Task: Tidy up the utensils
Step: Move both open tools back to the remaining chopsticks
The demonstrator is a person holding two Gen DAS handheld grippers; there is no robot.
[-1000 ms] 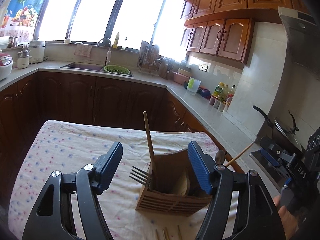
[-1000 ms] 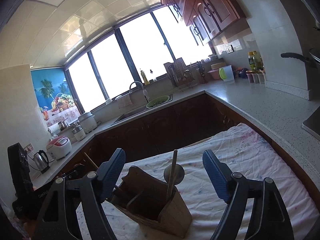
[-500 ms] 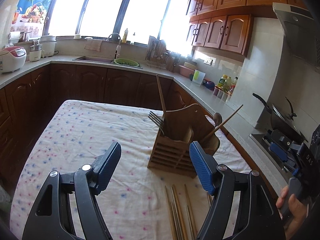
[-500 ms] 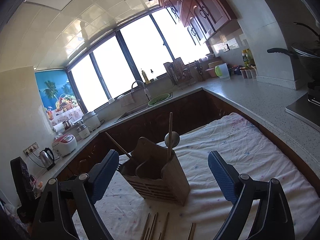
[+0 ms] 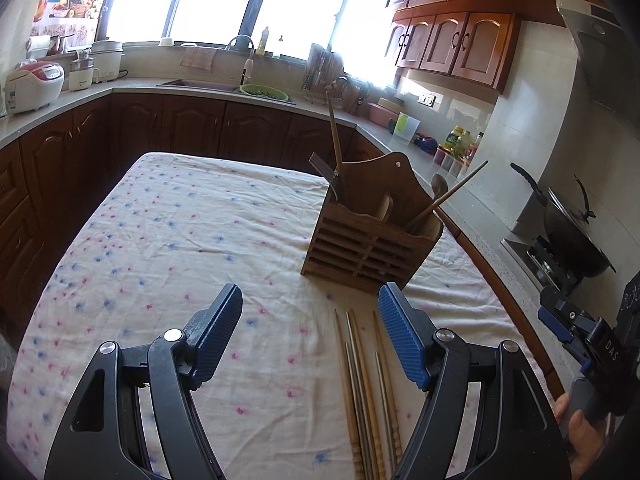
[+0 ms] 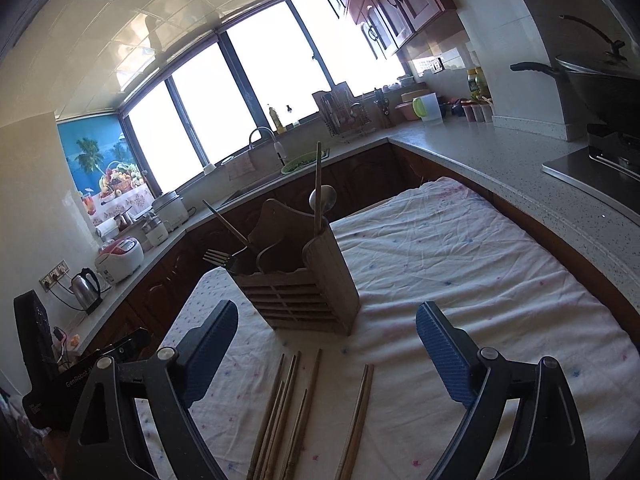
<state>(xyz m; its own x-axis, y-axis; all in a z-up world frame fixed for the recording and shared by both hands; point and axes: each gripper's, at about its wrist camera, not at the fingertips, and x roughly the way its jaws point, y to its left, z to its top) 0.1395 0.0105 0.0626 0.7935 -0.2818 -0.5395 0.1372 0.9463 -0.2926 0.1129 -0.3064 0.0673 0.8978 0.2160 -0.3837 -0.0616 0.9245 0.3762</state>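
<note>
Both your claws have pulled back since a second ago: the left claw [image 5: 310, 338] gapes empty, the right claw [image 6: 326, 350] has just widened, empty too. Chopsticks [image 5: 362, 392], newly in view, lie on the desk [image 5: 160, 240], near ends cut off. Beyond stands the wooden holder [image 5: 360, 236], its contents partly hidden.

Drew both grippers back from the wooden utensil holder [image 5: 372, 236], bringing chopsticks [image 6: 288, 408] into view; widened right gripper [image 6: 326, 350], nothing between.
</note>
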